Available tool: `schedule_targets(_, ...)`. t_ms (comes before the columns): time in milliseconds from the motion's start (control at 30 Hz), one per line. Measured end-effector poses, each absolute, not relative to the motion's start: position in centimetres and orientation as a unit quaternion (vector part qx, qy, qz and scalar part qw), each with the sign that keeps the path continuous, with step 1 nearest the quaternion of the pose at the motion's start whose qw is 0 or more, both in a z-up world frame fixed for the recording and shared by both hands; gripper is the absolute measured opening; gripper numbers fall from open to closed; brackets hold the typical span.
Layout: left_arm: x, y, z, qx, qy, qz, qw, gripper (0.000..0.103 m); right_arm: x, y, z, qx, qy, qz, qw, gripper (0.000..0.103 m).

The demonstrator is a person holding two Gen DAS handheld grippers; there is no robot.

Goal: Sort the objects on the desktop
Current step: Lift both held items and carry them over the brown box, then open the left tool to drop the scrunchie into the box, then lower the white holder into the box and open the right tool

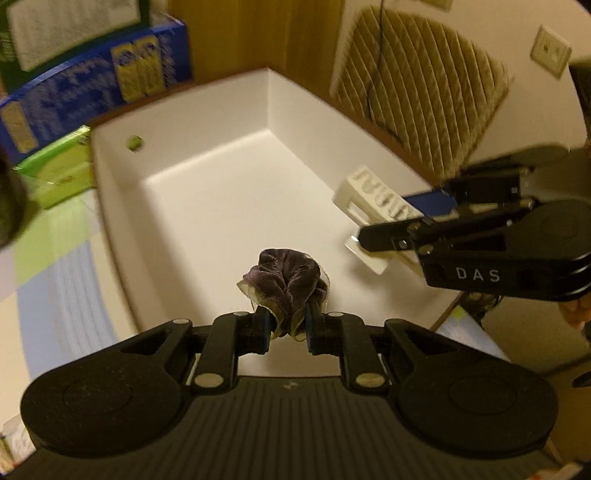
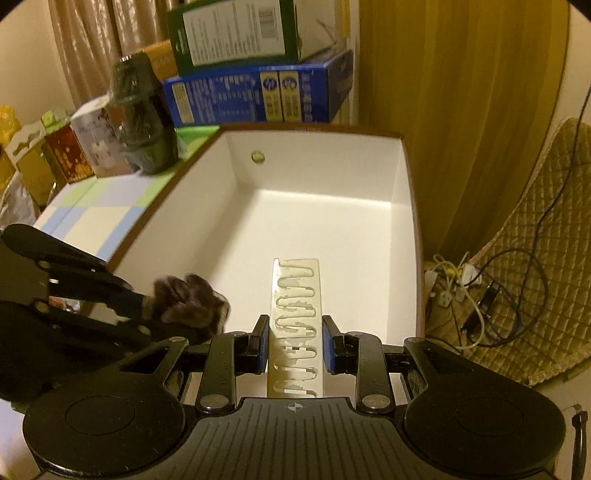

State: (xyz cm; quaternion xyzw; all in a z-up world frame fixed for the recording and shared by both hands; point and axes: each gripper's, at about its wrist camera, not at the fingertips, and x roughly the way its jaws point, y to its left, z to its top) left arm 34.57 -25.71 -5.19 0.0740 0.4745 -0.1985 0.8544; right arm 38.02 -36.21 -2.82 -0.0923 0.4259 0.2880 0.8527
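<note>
Left tongs [image 1: 287, 328]: closed narrow on a dark purple velvet scrunchie [image 1: 286, 291], which bunches up between the blue pads and bulges past the tips. Held above the near end of an open white rectangular box with a brown rim [image 1: 207, 192]. Seen from the right wrist, the same left tongs [image 2: 147, 314] come in from the left with the scrunchie [image 2: 190, 302] at their tip, over the box's [image 2: 321, 218] near left part.

Right tongs [image 2: 294, 341]: clamped on a long translucent white plastic rack with a serpentine row of slots [image 2: 297, 317]. Its long axis runs straight away from the tongs, far end pointing into the box, near end reaching back to the tongs' body. From the left wrist the right tongs [image 1: 373, 236] enter from the right, and the rack [image 1: 376, 206] hangs over the box's right side, slotted face tilted up.

Left wrist only: a ribbed beige cushion [image 1: 421, 92] beyond the box. Right wrist only: a dark green jar [image 2: 142, 114] on the counter [image 2: 92, 218], far left of the box; a tangle of cables [image 2: 498, 299] on the right.

Both views: a blue carton [image 2: 258, 96] behind the box, a green carton [image 2: 236, 29] stacked on it.
</note>
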Motion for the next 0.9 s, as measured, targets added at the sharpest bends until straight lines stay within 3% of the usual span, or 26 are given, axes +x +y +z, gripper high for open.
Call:
schedule_targets(267,36.0,-26.8,-7.5,0.090,0.511,-0.186,0.834,0.020,39.4,-36.0,-3.9,-0.116,0.443,0.299,0.837,0.025)
schedule_targets(400,36.0,-26.8,-7.0,0.094,0.505,-0.184,0.838,0.033,39.8,-35.9,-4.0,-0.121,0.446,0.305,0.833,0.025)
schedule_targets(767,36.1,-26.2,-6.1,0.101,0.498,-0.163,0.846,0.042,40.7,-34.9,-5.0,-0.139,0.455,0.314,0.821,0.026)
schedule_targets(867,35.9,-26.1,-5.8,0.101,0.494,-0.162,0.848,0.045,40.6,-34.9,-4.9,-0.136,0.450,0.318,0.823,0.033)
schedule_targets(900,35.8,-26.0,-5.7,0.100,0.493,-0.162,0.849,0.047,40.4,-35.0,-4.7,-0.135,0.447,0.320,0.824,0.041)
